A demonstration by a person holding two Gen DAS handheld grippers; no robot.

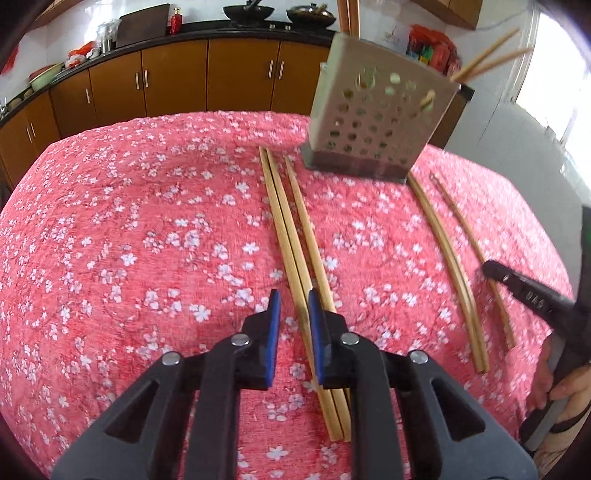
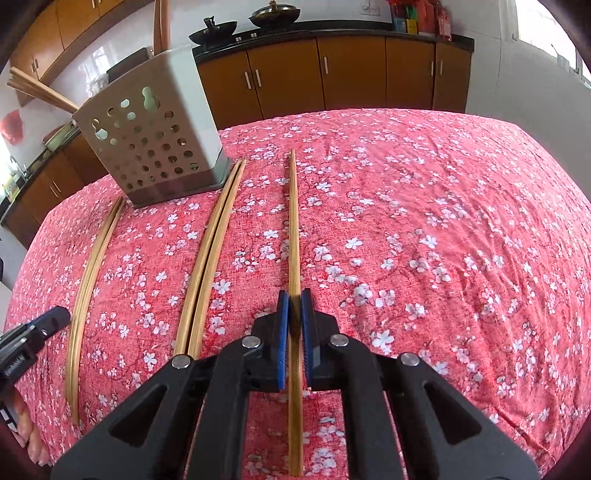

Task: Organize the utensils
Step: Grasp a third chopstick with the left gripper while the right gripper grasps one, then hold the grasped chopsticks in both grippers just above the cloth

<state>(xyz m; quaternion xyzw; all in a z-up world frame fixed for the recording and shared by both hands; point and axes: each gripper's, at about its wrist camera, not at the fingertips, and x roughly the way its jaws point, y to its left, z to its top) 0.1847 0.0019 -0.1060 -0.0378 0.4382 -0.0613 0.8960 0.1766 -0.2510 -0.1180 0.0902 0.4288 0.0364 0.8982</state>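
Observation:
A pale perforated utensil holder point(image 1: 369, 122) point(image 2: 159, 140) stands at the far side of the pink flowered tablecloth point(image 1: 147, 221) point(image 2: 443, 221), with chopsticks point(image 1: 487, 55) point(image 2: 37, 90) sticking out of it. Three loose chopsticks point(image 1: 291, 258) point(image 2: 88, 273) lie in front of it. My left gripper point(image 1: 294, 295) point(image 2: 59, 317) straddles two of them with narrow jaws, and a strip of cloth shows beside the left pad. A second pair of chopsticks point(image 1: 450, 266) point(image 2: 207, 258) lies between the grippers. My right gripper point(image 2: 294, 299) point(image 1: 489, 267) is shut on a single chopstick point(image 2: 292, 221) point(image 1: 465, 229) lying on the cloth.
Brown kitchen cabinets point(image 1: 177, 77) point(image 2: 351, 70) under a dark counter with woks point(image 1: 249, 13) point(image 2: 273, 16) run behind the table. A person's hand point(image 1: 569, 387) holds the right gripper's handle. A bright window point(image 1: 554, 66) is at the right.

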